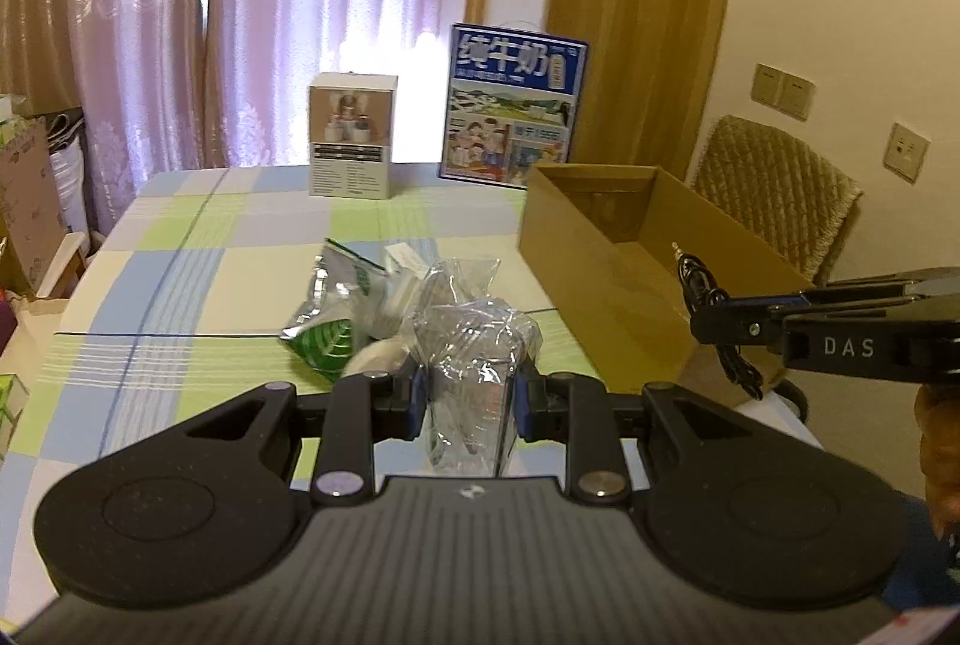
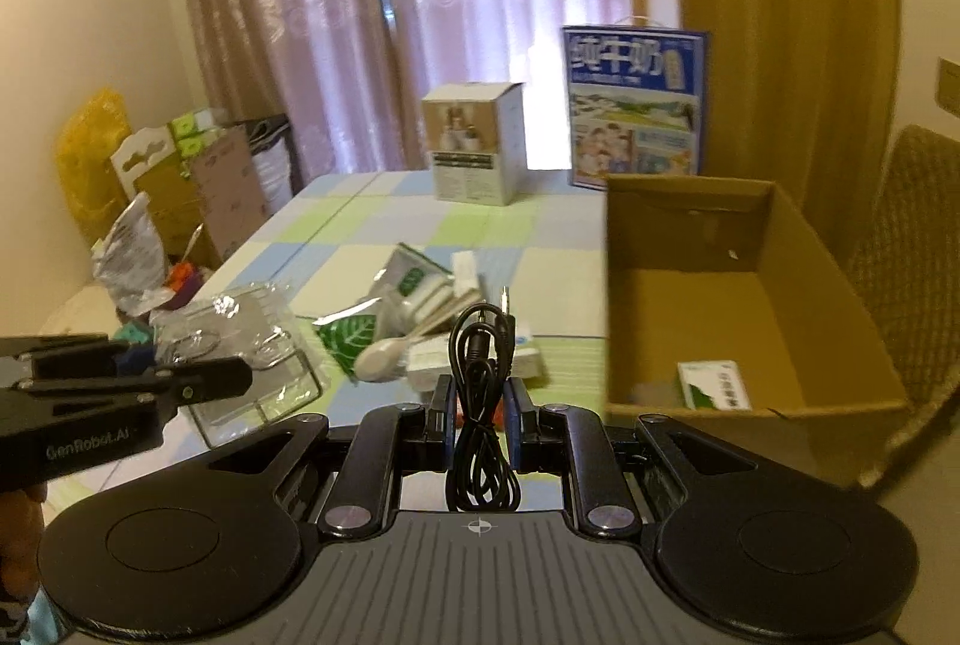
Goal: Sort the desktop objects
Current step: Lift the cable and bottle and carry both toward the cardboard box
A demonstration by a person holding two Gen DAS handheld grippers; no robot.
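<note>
**Two grippers, each with a load, above the checked table**

Two grippers are raised over the table [image 1: 180, 285], both pinching something. The left gripper [image 1: 469, 402], low in the centre of the left wrist view, has its fingers pressed onto a crinkled clear bag [image 1: 474, 345] that stands up between them. The right gripper [image 2: 477, 420], low centre in the right wrist view, clamps a coiled black cable [image 2: 480, 375]; its loops rise above the fingers and hang below them, and a plug tip sticks up at the top.

In the left view the right gripper enters from the right edge with the cable dangling in front of the brown box [image 1: 606, 279]. The box [image 2: 840, 285] fills the right half of the right view, open on top, with a small green-and-white pack [image 2: 714, 384] lying on its floor near the front wall.

In mid-frame on the cloth lies a loose pile: a green leaf-print pouch [image 2: 345, 336], a white spoon [image 2: 384, 357] and some white packets [image 2: 462, 273]. At the far edge stand a white carton [image 1: 351, 135] and a blue milk case [image 1: 513, 105], well apart from the pile
</note>
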